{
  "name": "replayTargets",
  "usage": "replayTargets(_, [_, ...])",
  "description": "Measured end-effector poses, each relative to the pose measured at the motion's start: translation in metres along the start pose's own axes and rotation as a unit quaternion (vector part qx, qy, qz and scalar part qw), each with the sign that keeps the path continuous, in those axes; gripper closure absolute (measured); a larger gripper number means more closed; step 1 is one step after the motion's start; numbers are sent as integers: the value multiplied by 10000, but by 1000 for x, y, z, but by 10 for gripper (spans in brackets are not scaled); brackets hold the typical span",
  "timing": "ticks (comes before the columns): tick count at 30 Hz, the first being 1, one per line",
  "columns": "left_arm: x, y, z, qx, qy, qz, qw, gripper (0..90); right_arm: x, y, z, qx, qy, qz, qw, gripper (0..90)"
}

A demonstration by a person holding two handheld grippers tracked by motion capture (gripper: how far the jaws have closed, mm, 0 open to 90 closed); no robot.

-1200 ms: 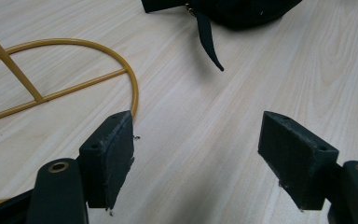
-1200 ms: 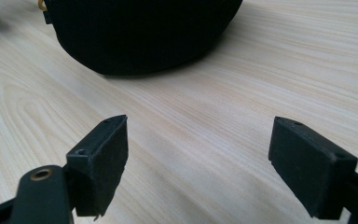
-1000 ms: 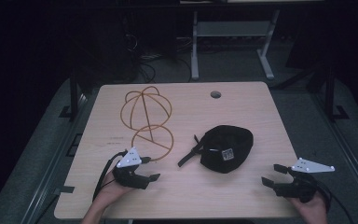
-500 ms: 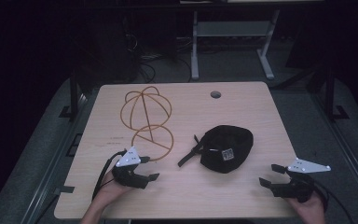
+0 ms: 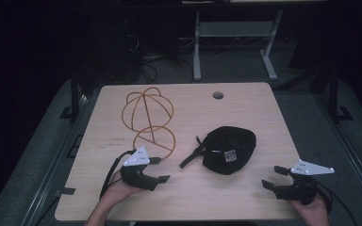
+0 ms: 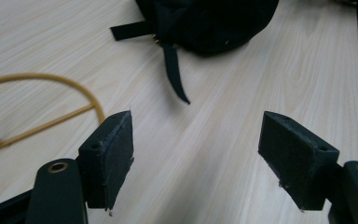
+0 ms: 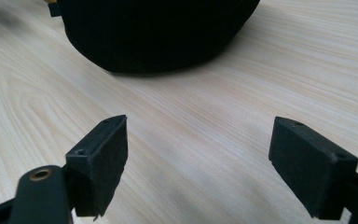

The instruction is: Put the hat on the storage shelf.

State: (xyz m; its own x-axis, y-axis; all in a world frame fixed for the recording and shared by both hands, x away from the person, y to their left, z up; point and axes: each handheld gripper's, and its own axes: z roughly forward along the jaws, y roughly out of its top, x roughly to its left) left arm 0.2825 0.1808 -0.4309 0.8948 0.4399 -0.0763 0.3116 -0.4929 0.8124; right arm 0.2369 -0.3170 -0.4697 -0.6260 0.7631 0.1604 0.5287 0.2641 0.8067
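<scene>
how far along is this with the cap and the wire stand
Nothing looks done yet: the black cap lies flat on the table, apart from the wire stand. In hand: nothing, as the left gripper and right gripper are open and empty, both pointing toward the cap. Left: probably grasping the cap and putting it on the stand.

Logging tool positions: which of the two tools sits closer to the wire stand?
The left tool. It rests right below the wire stand, its base ring beside it, while the right tool lies past the black cap.
</scene>
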Motion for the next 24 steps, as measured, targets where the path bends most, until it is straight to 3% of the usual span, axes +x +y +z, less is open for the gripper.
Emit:
replayTargets(2, [-2,4,4,36,-54,91,9999,259,0,0,0,-21,1,7,10000,192])
replayTargets(13, [-15,28,22,56,-306,156,9994,260,0,0,-2,-86,13,-13,10000,189])
replayTargets(18, [-24,48,32,35,-491,365,9981,260,-1,0,-3,-106,21,6,9999,187])
replayTargets(24, [-26,65,44,27,-580,460,9973,260,-1,0,-2,-112,40,-2,9999,185])
